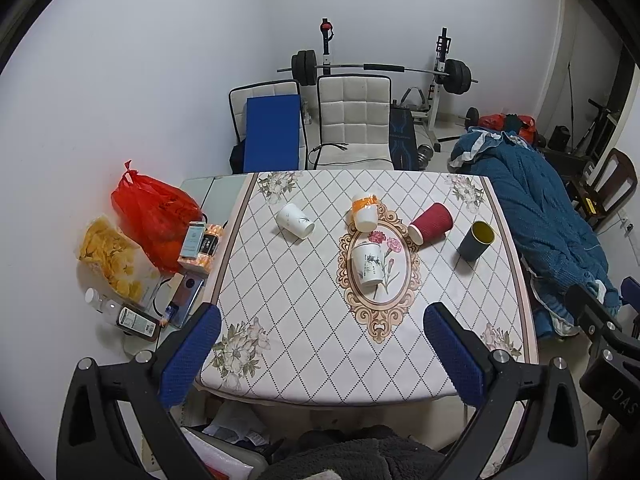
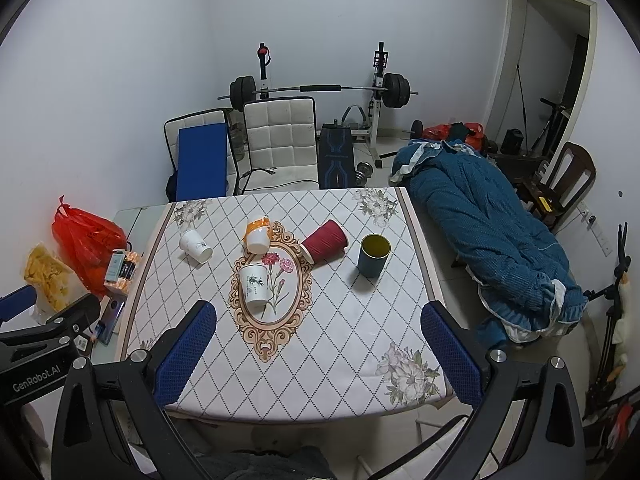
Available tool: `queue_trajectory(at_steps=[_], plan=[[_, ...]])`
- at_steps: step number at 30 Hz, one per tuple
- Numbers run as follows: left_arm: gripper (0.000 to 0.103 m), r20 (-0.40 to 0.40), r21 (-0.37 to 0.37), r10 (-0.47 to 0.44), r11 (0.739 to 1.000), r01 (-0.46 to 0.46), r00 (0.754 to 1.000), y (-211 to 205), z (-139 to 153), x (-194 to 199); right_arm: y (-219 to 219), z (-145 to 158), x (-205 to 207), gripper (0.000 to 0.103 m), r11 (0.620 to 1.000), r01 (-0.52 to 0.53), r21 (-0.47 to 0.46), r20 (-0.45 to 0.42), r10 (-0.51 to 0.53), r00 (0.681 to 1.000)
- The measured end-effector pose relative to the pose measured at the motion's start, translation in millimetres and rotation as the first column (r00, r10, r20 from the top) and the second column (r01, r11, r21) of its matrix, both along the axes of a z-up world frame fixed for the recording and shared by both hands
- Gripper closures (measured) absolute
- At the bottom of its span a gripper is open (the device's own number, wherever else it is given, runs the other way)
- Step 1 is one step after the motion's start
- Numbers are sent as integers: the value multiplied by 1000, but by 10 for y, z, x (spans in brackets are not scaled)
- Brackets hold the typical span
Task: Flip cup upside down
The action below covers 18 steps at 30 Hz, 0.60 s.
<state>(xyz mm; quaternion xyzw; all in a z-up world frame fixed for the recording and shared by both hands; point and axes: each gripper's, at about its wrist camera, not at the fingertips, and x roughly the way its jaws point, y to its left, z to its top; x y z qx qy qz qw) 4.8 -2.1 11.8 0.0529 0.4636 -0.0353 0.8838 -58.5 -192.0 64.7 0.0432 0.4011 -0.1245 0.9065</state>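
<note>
Several cups sit on the patterned table (image 1: pixel 304 344) (image 2: pixel 320 360). A dark blue cup with a yellow inside (image 1: pixel 476 240) (image 2: pixel 373 255) stands upright at the right. A red ribbed cup (image 1: pixel 431 222) (image 2: pixel 325 239) lies on its side. A white cup with a plant print (image 1: pixel 369 264) (image 2: pixel 254 285), an orange and white cup (image 1: pixel 365 212) (image 2: pixel 257 235) and another white cup (image 1: pixel 295 220) (image 2: pixel 195 245) also lie on their sides. My left gripper (image 1: pixel 322 354) and right gripper (image 2: pixel 318 354) are both open and empty, held above the table's near edge.
A red plastic bag (image 1: pixel 156 216) (image 2: pixel 86 246), a bag of chips (image 1: pixel 110 256), boxes and bottles lie on a low surface left of the table. White chairs (image 1: pixel 354 120) and a barbell rack stand behind. A blue quilt (image 2: pixel 488 232) lies at the right.
</note>
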Motion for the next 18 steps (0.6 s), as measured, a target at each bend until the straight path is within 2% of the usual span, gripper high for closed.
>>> queue_trajectory(at_steps=[18], plan=[[0,2,-1,-1,1000,1,1000,-9,-2,-15,-17,71,-10,0,1000,-4,3,1,4,1000]])
